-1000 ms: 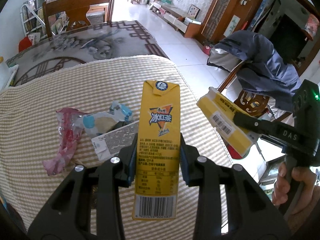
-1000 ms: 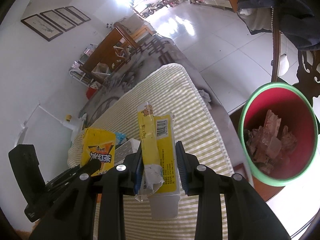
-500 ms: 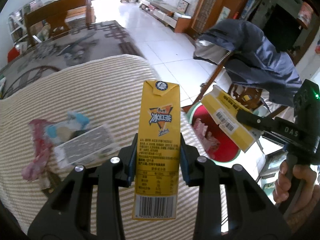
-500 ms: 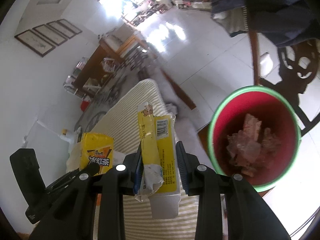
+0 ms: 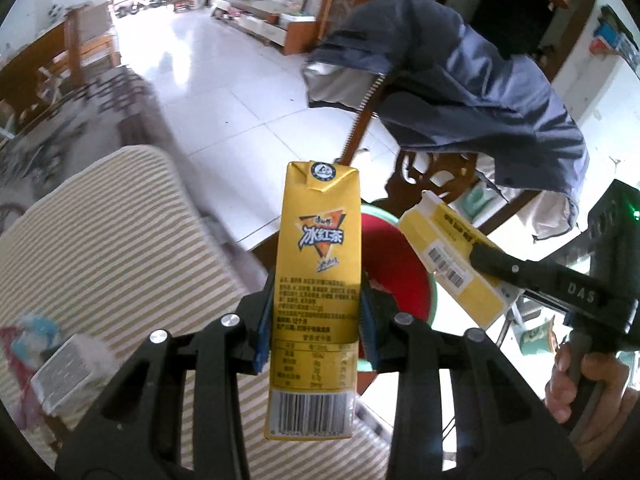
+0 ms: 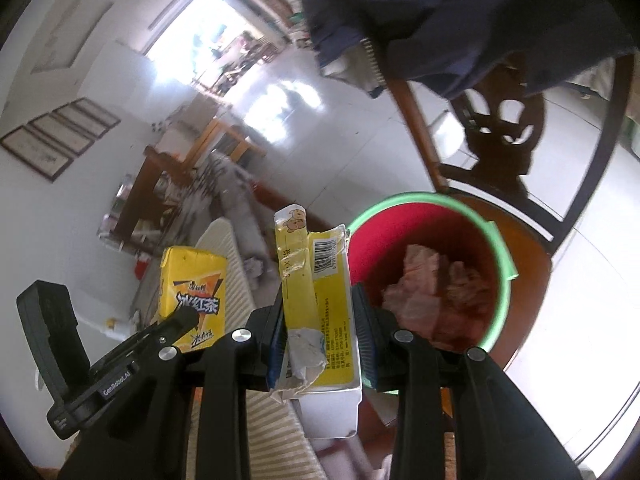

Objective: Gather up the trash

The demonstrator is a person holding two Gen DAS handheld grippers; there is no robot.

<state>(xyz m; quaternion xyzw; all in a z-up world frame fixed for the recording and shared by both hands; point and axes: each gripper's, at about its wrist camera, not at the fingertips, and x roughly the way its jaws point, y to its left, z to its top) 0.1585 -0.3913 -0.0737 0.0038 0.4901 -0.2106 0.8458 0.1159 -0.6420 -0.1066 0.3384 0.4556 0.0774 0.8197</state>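
My left gripper [image 5: 318, 316] is shut on a tall yellow iced-tea carton [image 5: 318, 264], held upright past the striped table edge. Behind it sits the red bin with a green rim [image 5: 394, 272]. My right gripper [image 6: 320, 328] is shut on a flat yellow box with a barcode [image 6: 330, 292], together with a torn yellow wrapper [image 6: 294, 264]. That box [image 5: 452, 268] hangs above the bin in the left wrist view. The red bin [image 6: 424, 248] holds pinkish crumpled trash [image 6: 424, 288] just right of the box. The carton [image 6: 194, 296] and the left gripper [image 6: 172, 328] show at left.
A striped tablecloth [image 5: 100, 240] covers the table, with a grey card [image 5: 60, 368] and wrappers [image 5: 28, 332] at its left. A wooden chair draped with a dark blue jacket [image 5: 460, 80] stands behind the bin. A hand [image 5: 576, 376] holds the right gripper's handle.
Both grippers have swept off the table toward the right with their loads still held. The red bin has come in under them, and the table trash has slid to the left edge.
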